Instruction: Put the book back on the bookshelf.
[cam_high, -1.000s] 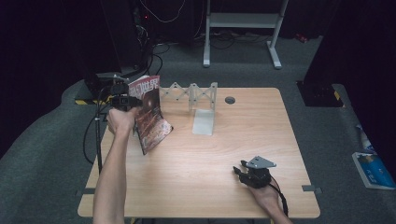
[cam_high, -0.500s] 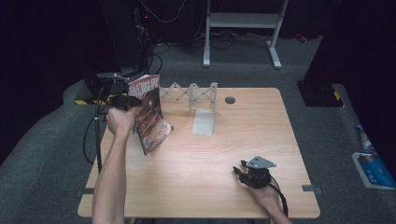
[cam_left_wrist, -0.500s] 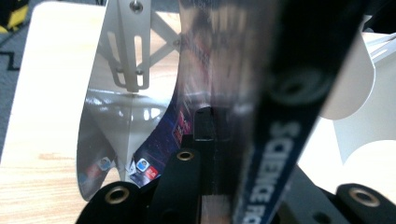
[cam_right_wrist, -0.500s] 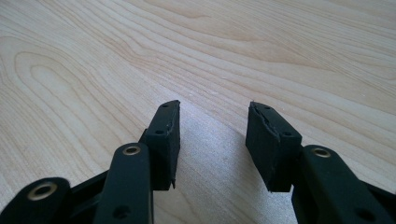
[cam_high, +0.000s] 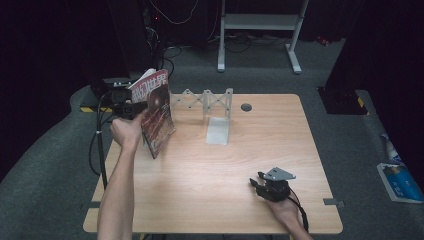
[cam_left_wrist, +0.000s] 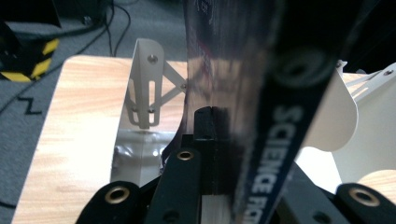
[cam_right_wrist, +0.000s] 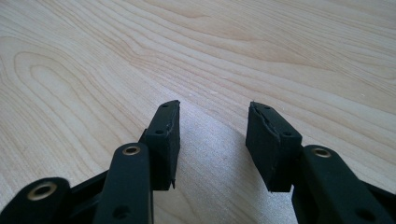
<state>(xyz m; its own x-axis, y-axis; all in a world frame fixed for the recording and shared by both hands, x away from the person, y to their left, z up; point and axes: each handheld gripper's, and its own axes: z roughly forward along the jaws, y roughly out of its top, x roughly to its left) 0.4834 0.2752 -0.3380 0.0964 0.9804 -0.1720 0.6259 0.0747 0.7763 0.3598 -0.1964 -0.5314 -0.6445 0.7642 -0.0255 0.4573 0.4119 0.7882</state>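
A magazine (cam_high: 158, 113) with a dark red cover stands tilted over the table's left side, lifted off the wood, and my left gripper (cam_high: 131, 107) is shut on its edge. In the left gripper view the magazine (cam_left_wrist: 233, 56) is pinched between the black jaws of the left gripper (cam_left_wrist: 218, 114), and its spine reads SCIENCE. Beyond it stands a white folding rack (cam_left_wrist: 144, 84); from above the rack (cam_high: 207, 99) sits at the table's back with a flat base plate (cam_high: 218, 131). My right gripper (cam_high: 260, 184) rests open at the front right; its jaws (cam_right_wrist: 212, 126) hold nothing over bare wood.
The wooden table (cam_high: 200, 180) has a round cable hole (cam_high: 246, 107) at the back. Cables and a black-and-yellow box (cam_high: 90, 107) lie off the left edge. A white frame (cam_high: 260, 30) stands behind on the grey floor. A blue-and-white package (cam_high: 400, 181) lies at the right.
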